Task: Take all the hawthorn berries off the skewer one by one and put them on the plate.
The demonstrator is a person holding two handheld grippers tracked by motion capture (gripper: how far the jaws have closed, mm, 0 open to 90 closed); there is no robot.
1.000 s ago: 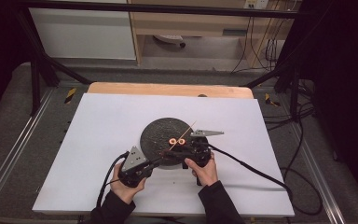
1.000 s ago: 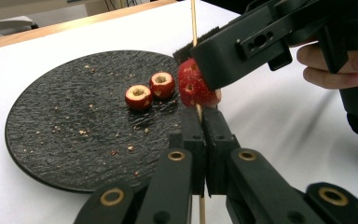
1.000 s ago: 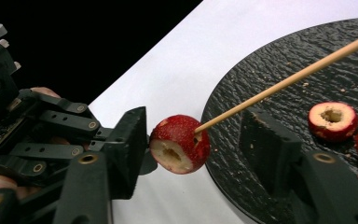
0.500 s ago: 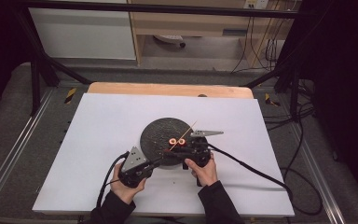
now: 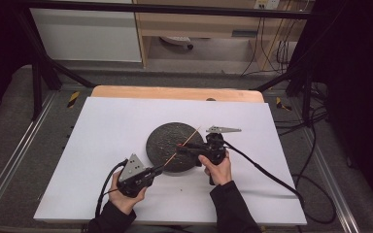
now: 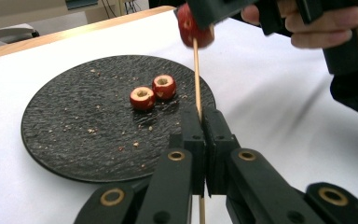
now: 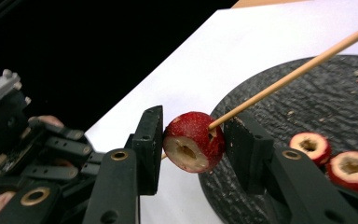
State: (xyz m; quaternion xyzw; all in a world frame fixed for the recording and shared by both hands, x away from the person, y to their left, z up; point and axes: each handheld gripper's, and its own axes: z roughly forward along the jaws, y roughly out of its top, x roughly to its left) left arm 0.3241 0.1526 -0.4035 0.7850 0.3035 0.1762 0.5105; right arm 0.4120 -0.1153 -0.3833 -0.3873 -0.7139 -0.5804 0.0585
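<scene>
Since earlier, we lifted one fruit [image 7: 193, 141] off the plate [image 6: 65, 140]; right gripper [image 7: 193, 149] pinched it, soft and fragile, left gripper [image 6: 204, 135] clamped the thin, brittle skewer [image 6: 196, 74].

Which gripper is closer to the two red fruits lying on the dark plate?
Right. The right gripper hangs over the plate above the fruits; the left gripper sits at its near rim.
</scene>
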